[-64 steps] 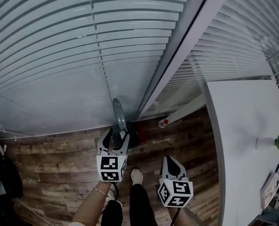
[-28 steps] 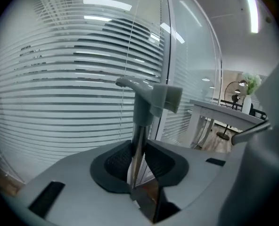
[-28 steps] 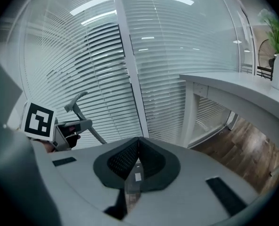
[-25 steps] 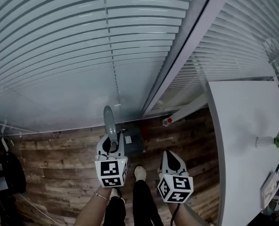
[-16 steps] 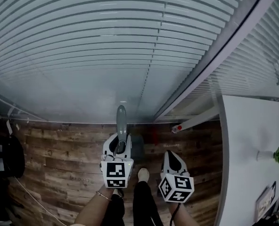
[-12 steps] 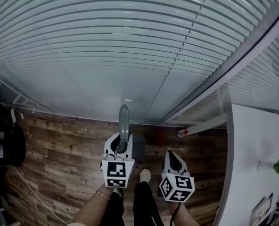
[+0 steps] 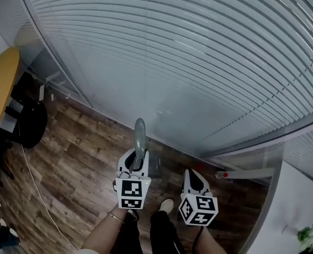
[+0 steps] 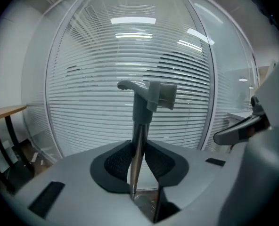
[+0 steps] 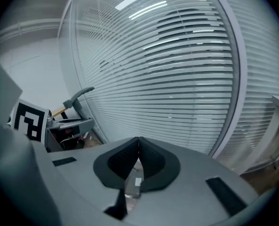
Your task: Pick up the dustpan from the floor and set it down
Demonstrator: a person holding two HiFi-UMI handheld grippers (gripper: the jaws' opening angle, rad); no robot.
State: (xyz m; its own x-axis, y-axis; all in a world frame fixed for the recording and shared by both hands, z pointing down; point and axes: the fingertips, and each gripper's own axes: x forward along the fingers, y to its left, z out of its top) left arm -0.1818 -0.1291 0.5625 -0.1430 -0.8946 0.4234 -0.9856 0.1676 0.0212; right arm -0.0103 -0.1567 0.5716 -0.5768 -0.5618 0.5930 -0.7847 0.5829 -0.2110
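While the left tool (image 7: 134,162) is clamping its pads onto the thin shaft of the dustpan (image 7: 140,137), the grey handle is sticking up past the jaws and ending in a hooked grip. In the left gripper view the shaft is running straight up between the two black pads of the left tool (image 8: 138,161), and the dustpan (image 8: 144,100) handle top is showing against the blinds. The pan part is showing as a grey patch just right of and below the left tool in the head view; whether it is clearing the floor I cannot tell. The right tool (image 7: 194,177) is hanging just beside the left one, well apart from the dustpan, its jaws sitting narrow. In the right gripper view the pads of the right tool (image 9: 138,161) are meeting with nothing between them. A shoe (image 7: 166,205) is standing on the wooden floor (image 7: 77,157) between the two tools. A white cable (image 7: 40,194) is trailing across the floor at left. Slatted blinds (image 7: 188,62) are filling the glass wall ahead. A yellow worktop (image 7: 0,89) is showing at far left and a white worktop (image 7: 291,216) at lower right.
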